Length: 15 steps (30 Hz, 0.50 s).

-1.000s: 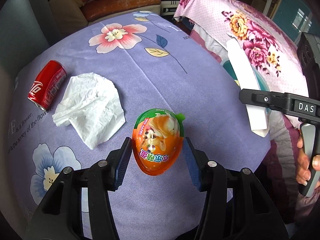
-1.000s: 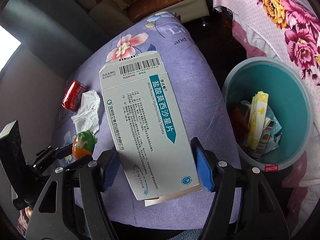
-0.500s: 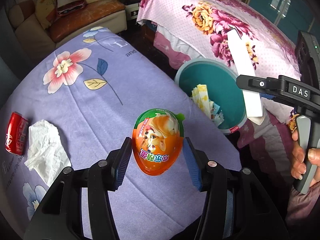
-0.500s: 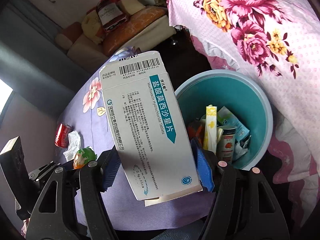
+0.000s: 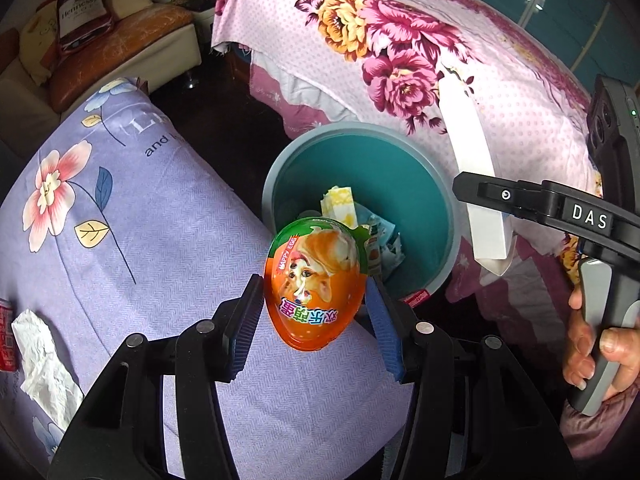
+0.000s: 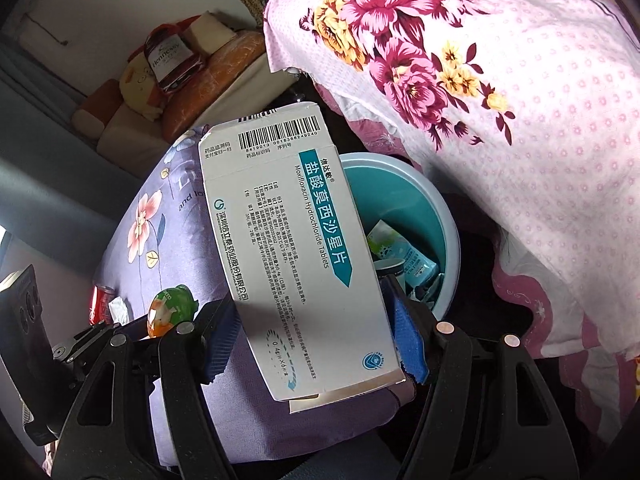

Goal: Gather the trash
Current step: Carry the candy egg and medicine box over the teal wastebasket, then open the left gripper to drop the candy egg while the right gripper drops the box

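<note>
My left gripper [image 5: 316, 320] is shut on an orange and green plastic egg [image 5: 316, 280], which hangs over the near rim of a teal trash bin [image 5: 400, 168] holding several wrappers. My right gripper [image 6: 316, 332] is shut on a white medicine box [image 6: 292, 248] that covers the left half of the bin [image 6: 436, 208]. In the left wrist view the box [image 5: 476, 176] shows edge-on at the right, over the bin's far side, and a hand [image 5: 600, 344] holds the right gripper's handle. The egg [image 6: 172, 308] shows at lower left in the right wrist view.
A crumpled white tissue [image 5: 40, 356] and a red soda can [image 5: 6, 340] lie on the purple flowered cloth [image 5: 140, 216] at the left. A pink flowered bedspread [image 5: 420, 48] borders the bin on the far and right sides. A sofa [image 5: 120, 40] stands behind.
Both grippers have carried their loads sideways from over the purple cloth toward the bin, rolling as they went. The bin now sits just beyond the egg, and the tissue and can have slid to the left edge.
</note>
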Motion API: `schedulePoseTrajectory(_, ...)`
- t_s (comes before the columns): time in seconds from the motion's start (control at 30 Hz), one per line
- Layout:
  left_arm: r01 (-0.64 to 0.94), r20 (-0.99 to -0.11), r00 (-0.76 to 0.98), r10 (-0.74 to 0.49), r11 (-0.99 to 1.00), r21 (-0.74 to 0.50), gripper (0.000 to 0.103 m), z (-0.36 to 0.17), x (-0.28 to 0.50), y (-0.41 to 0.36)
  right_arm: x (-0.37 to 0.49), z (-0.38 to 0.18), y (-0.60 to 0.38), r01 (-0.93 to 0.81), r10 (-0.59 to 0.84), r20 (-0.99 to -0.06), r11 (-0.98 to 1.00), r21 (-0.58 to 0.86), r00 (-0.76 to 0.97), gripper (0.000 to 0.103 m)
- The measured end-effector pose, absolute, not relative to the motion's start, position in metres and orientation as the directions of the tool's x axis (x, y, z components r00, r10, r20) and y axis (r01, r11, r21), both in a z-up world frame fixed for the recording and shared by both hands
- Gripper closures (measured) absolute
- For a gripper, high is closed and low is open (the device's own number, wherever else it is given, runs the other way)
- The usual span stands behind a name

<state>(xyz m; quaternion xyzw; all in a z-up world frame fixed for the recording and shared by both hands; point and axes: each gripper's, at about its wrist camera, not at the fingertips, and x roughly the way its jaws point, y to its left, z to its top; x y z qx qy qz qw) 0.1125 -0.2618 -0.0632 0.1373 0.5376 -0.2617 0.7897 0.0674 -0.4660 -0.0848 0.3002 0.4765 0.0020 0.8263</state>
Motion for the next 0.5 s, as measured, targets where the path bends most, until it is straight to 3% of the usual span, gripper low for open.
schedulePoseTrajectory(0.5,0.575,-0.937,0.240,-0.252,0.815,-0.072,0.049,-0.088,0.135,-0.287,0.078,-0.097,-0.478,0.317,0.278,-0.815,0.819,0.478,0.509,0.039)
